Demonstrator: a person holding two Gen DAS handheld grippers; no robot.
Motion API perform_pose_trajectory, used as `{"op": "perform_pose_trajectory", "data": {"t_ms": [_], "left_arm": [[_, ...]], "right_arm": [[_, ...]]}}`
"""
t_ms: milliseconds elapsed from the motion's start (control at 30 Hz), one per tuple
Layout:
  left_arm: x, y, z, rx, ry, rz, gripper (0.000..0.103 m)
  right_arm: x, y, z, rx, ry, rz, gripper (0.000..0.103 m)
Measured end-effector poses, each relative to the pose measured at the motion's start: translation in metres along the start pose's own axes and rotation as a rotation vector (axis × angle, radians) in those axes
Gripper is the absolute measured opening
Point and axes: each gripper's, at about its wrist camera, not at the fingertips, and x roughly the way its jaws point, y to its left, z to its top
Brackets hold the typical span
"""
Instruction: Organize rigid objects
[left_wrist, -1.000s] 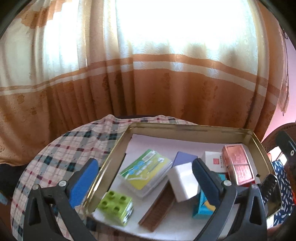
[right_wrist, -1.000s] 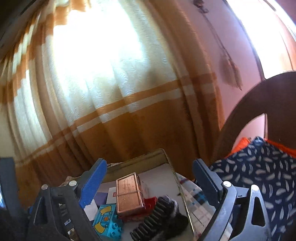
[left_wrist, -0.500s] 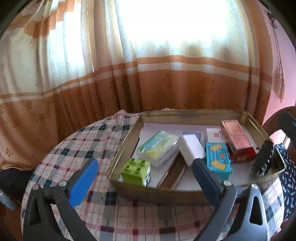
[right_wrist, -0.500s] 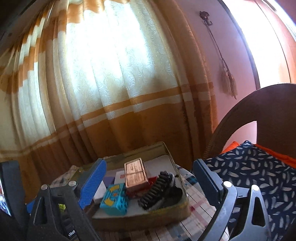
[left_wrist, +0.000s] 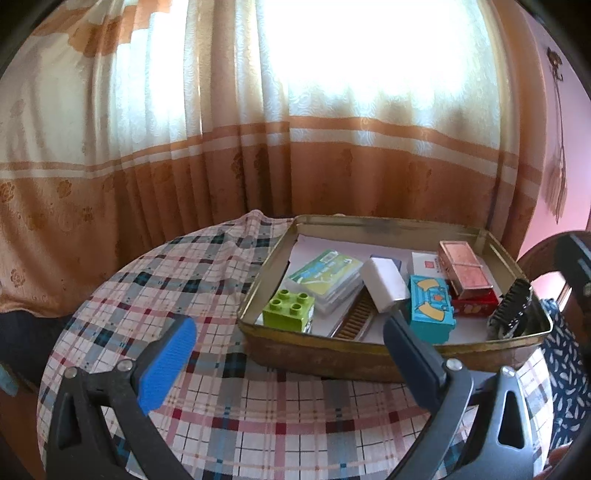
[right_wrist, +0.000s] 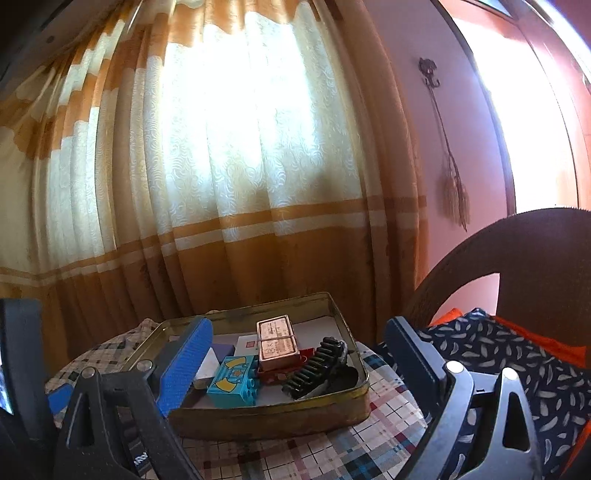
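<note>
Orange-and-cream curtains, backlit by a bright window, hang behind a round worktop (left_wrist: 207, 295) under a plaid cloth. On it sits a shallow brass-coloured tin tray (left_wrist: 369, 354), which gathers all the rigid objects in one place. From the left wrist view I see a green toy brick (left_wrist: 290, 314), a card pack (left_wrist: 325, 275), a white block (left_wrist: 384, 284), a teal toy brick (left_wrist: 430, 310), a copper-coloured box (left_wrist: 463, 267) stacked on a red box (left_wrist: 476, 306), and a black comb-like piece (left_wrist: 511, 308) leaning at the near right corner.

My left hand-held gripper (left_wrist: 288, 349) hangs short of the tray, jaws spread wide and empty; my right hand-held gripper (right_wrist: 299, 354) does likewise. I judge both are clear of the sorted items.

A ribbed brown object under the white block is mostly covered, and I cannot identify it. The window glare washes out detail.
</note>
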Motion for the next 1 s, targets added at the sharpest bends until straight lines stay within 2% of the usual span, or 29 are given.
{"op": "perform_pose_trajectory", "data": {"t_ms": [100, 233, 433, 667, 733, 1000], "left_arm": [[-0.012, 0.003, 0.000, -0.001, -0.055, 0.005, 0.103], [-0.019, -0.001, 0.003, 0.054, -0.130, 0.026, 0.103], [-0.017, -0.001, 0.004, 0.056, -0.109, 0.007, 0.103], [-0.023, 0.006, 0.001, 0.020, -0.128, 0.024, 0.103], [-0.024, 0.006, 0.001, 0.017, -0.134, 0.027, 0.103], [-0.019, 0.009, 0.001, 0.008, -0.103, 0.038, 0.103]], "right_arm": [[0.002, 0.001, 0.000, -0.003, 0.014, -0.005, 0.097], [0.000, 0.002, -0.001, -0.011, 0.011, -0.006, 0.097], [-0.001, 0.007, -0.001, -0.028, 0.009, 0.001, 0.097], [-0.004, 0.006, -0.002, -0.021, -0.011, 0.000, 0.097], [-0.003, 0.006, -0.002, -0.021, -0.007, 0.000, 0.100], [-0.007, 0.006, -0.001, -0.021, -0.011, -0.005, 0.101]]}}
